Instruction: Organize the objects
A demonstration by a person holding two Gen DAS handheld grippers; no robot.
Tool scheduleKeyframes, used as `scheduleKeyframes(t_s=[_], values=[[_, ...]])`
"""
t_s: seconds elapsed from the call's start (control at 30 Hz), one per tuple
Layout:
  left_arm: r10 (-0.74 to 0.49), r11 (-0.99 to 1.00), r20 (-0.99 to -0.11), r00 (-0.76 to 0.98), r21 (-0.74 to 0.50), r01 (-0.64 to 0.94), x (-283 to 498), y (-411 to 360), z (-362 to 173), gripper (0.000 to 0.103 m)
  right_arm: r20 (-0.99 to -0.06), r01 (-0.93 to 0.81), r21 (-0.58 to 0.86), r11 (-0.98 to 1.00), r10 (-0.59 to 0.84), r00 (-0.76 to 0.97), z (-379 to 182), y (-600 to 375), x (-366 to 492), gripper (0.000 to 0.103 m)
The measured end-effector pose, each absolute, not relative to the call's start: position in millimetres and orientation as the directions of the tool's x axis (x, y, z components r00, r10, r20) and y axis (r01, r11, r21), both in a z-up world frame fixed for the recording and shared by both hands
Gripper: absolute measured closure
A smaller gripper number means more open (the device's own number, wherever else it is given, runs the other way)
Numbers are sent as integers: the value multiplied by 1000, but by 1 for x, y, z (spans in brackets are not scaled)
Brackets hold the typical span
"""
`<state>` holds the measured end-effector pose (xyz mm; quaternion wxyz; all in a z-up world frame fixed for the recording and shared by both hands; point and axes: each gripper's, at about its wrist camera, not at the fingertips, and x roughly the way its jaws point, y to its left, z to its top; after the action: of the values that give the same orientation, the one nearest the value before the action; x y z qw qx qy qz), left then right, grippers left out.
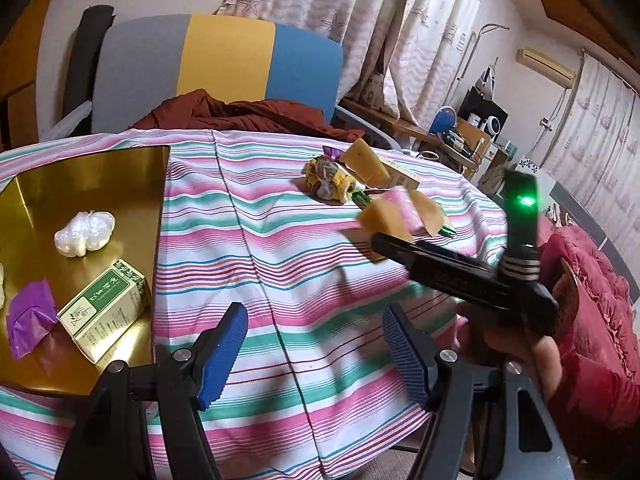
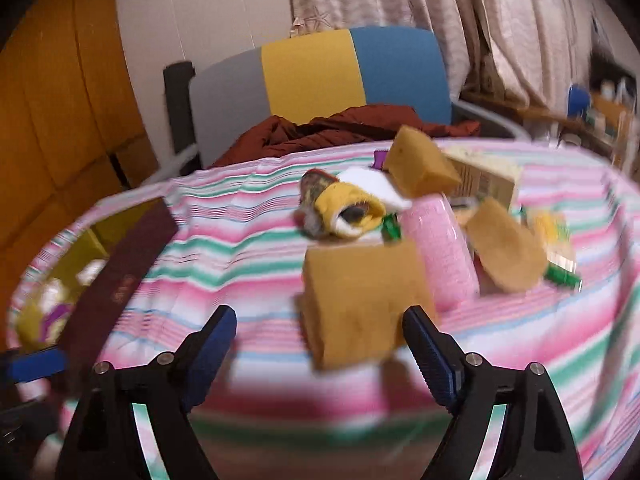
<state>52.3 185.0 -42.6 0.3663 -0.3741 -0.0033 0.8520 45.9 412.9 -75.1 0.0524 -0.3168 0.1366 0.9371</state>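
On the left of the striped table stands a gold tray (image 1: 80, 184). It holds a white plastic wad (image 1: 85, 233), a green box (image 1: 105, 312) and a purple wrapper (image 1: 30, 320). My left gripper (image 1: 314, 320) hovers open and empty beside the tray. A pile lies at the far right: rolled socks (image 1: 330, 180), yellow sponges (image 1: 366, 160), a pink roll (image 1: 402, 210) and a carton (image 1: 400, 174). My right gripper (image 2: 320, 320) is open, blurred, with a yellow sponge block (image 2: 360, 300) between its fingers. The block sits by the right finger and the left finger stands clear of it.
A chair (image 1: 224, 56) with a grey, yellow and blue back stands behind the table, with a dark red cloth (image 1: 240, 114) on its seat. A red quilt (image 1: 592, 320) lies at the right. Curtains and a cluttered shelf (image 1: 460, 132) fill the back.
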Motion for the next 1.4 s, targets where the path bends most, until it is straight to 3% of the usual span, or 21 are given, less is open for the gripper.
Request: scheduleKeyframes(t_s=[0.1, 0.27, 0.47, 0.7, 0.77, 0.9, 1.13, 1.4], values=[[625, -733, -635, -453, -280, -619, 52, 185, -43, 32, -595, -236, 313, -920, 4, -804, -78, 430, 65, 17], [625, -731, -644, -442, -283, -620, 52, 189, -46, 32, -567, -327, 339, -882, 86, -820, -71, 459, 83, 19], [624, -718, -654, -427, -265, -644, 56, 201, -46, 32, -591, -299, 428, -853, -14, -806, -74, 472, 50, 25], [618, -707, -660, -428, -228, -669, 58, 212, -43, 32, -609, -425, 535, -730, 16, -793, -86, 510, 14, 25], [618, -700, -666, -419, -224, -678, 55, 220, -43, 32, -622, -432, 518, -739, 22, -783, -88, 516, 7, 40], [617, -675, -673, -408, -187, -713, 48, 245, -45, 32, -611, -393, 505, -768, 3, -792, -93, 519, 3, 41], [609, -611, -682, -405, -77, -788, 30, 303, -53, 31, -541, -319, 586, -745, -66, -839, -99, 522, 17, 42], [582, -470, -693, -426, 141, -872, 11, 362, -64, 26, -529, -316, 587, -746, -58, -847, -100, 520, 21, 42]])
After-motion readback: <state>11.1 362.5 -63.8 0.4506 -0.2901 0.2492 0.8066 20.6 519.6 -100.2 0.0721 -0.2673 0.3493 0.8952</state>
